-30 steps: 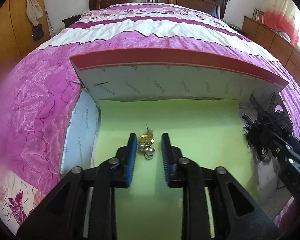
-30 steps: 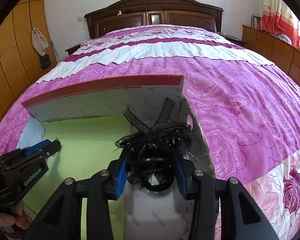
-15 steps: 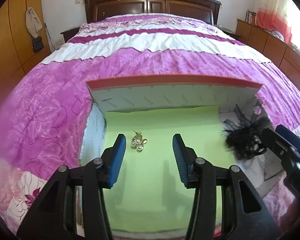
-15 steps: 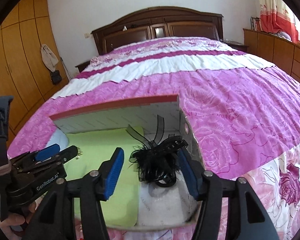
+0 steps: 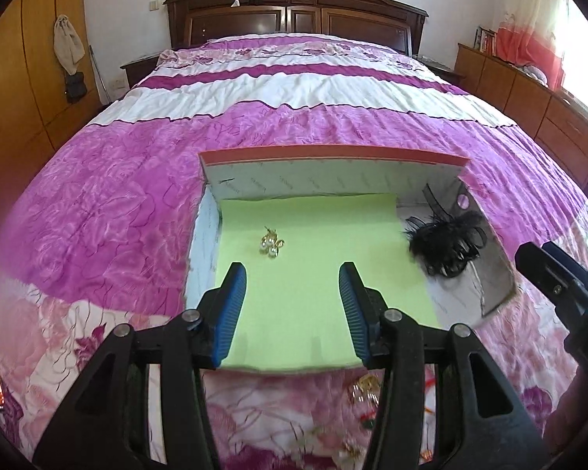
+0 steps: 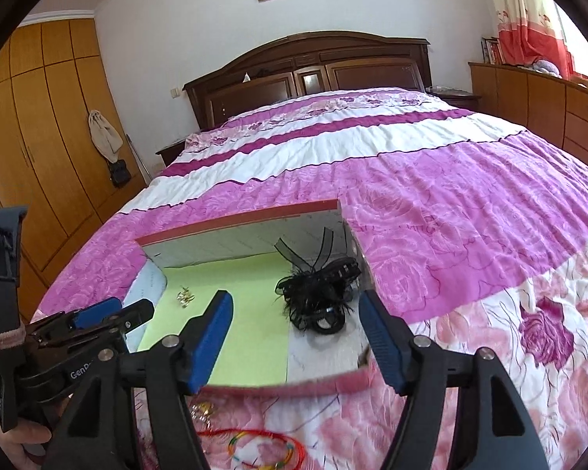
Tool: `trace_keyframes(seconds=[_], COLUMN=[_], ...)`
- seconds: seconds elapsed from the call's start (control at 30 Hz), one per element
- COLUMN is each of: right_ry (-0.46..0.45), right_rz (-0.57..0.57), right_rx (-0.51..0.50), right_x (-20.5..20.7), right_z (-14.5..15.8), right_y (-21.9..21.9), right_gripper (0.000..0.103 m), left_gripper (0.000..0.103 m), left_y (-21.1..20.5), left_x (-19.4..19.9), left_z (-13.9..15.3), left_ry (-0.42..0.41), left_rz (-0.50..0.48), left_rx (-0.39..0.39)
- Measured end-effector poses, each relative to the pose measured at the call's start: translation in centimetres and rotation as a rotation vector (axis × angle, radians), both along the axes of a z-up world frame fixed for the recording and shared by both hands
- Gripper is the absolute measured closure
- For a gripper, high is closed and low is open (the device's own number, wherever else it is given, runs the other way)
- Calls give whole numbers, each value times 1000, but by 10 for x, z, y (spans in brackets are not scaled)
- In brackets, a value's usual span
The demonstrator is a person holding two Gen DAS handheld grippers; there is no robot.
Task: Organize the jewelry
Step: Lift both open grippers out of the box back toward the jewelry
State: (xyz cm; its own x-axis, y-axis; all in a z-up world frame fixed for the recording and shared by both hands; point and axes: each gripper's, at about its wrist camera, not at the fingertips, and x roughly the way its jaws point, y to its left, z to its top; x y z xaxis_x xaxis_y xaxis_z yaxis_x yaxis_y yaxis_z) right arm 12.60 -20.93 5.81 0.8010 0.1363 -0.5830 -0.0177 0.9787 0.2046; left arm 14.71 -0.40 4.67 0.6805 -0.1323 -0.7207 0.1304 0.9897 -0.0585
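Claws (image 5: 292,297) apart above jewelry box (image 5: 333,154)

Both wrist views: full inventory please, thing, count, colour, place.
box: one, red rim, white inside, open on the bedspread
green sheet: one, lime, left floor of box
earrings: one small cluster, gold with pearls, on green sheet
hair clip: one, black feathery, right part of box
bracelet: one, red with coloured beads, on bedspread in front of box
bedspread: one, pink and white
headboard: one, dark wood
left tool: blue pads, open, empty
right tool: blue pads, open, empty
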Motion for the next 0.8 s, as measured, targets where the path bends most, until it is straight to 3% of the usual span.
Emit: trace_keyframes(seconds=[0.37, 0.8], right_ry=[-1, 77], right_rz=[11, -16], right_rx=[16, 3], right_x=[-43, -77], right_z=[16, 0], right_y=[-5, -29], right_gripper=[33, 33], left_gripper=[61, 61], left_y=[6, 17], left_x=[-36, -60], left_z=[12, -14], left_ry=[-5, 85], left_rz=[-23, -26], left_rx=[-6, -8])
